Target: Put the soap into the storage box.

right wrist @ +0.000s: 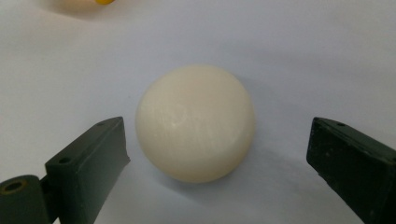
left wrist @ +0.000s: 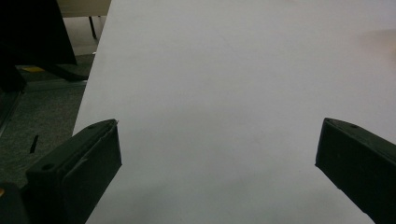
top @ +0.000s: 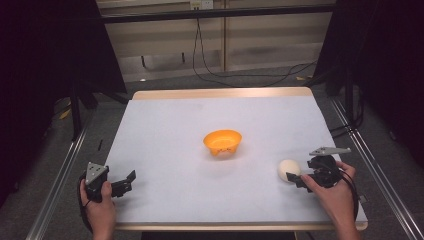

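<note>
both tongs sit at the near edge of the table [top: 165, 120], each held in a person's hand. left tongs [top: 127, 181] rest at the near left corner, gripped by the left hand [top: 100, 205], with the grey 3-cornered plate on top and the jaws pointing right and slightly far across the pale sheet. in the left gripper view the 2 black jaws stand wide apart over bare white surface, with nothing between them; the table's left edge and the dark floor run up the left side of that view.

right tongs [top: 296, 179] sit near the right edge, held by the right hand [top: 335, 195], jaws aimed left. their jaws are spread apart too, and a cream ball [top: 288, 170] lies on the table just at the tips. in the right gripper view the cream ball [right wrist: 196, 122] sits between the 2 jaws, closer to the left one, with a gap visible on each side, so neither jaw touches it.

an orange bowl [top: 222, 142] stands upright near the middle of the table, to the far left of the ball and well apart from both tongs. a sliver of its yellow-orange rim shows at the top edge of the right gripper view.
</note>
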Available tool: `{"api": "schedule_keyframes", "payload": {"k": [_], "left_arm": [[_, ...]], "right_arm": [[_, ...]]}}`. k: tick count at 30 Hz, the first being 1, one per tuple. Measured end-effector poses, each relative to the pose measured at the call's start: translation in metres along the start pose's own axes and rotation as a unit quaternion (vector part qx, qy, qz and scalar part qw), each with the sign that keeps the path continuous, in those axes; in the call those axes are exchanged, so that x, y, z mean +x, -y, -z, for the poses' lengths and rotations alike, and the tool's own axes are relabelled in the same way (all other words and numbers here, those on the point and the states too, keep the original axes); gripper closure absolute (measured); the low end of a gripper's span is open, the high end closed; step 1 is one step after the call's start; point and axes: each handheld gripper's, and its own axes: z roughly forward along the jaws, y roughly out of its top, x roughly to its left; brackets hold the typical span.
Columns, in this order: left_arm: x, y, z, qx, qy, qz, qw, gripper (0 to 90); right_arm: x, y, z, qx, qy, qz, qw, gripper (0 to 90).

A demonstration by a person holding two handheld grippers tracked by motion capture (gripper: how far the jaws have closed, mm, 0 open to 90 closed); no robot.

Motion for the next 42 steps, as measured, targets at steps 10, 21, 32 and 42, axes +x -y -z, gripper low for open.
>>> {"api": "schedule_keyframes", "payload": {"k": [10, 21, 32, 42], "left_arm": [[0.0, 0.0, 0.0, 0.0, 0.0, 0.0, 1.0, 0.0], [0.0, 0.0, 0.0, 0.002, 0.0, 0.001, 1.0, 0.0], [0.0, 0.0, -0.001, 0.003, 0.0, 0.0, 1.0, 0.0], [0.0, 0.0, 0.0, 0.005, 0.0, -0.002, 1.0, 0.0]], "right_arm": [[0.004, -0.004, -0.01, 0.007, -0.004, -0.001, 1.0, 5.9], [0.011, -0.008, -0.022, 0.018, 0.014, -0.002, 0.9997, 11.2], [0.011, -0.008, -0.027, 0.027, 0.018, -0.005, 0.9995, 19.7], [0.014, -0.01, -0.028, 0.039, 0.018, -0.002, 0.9991, 24.3]]}}
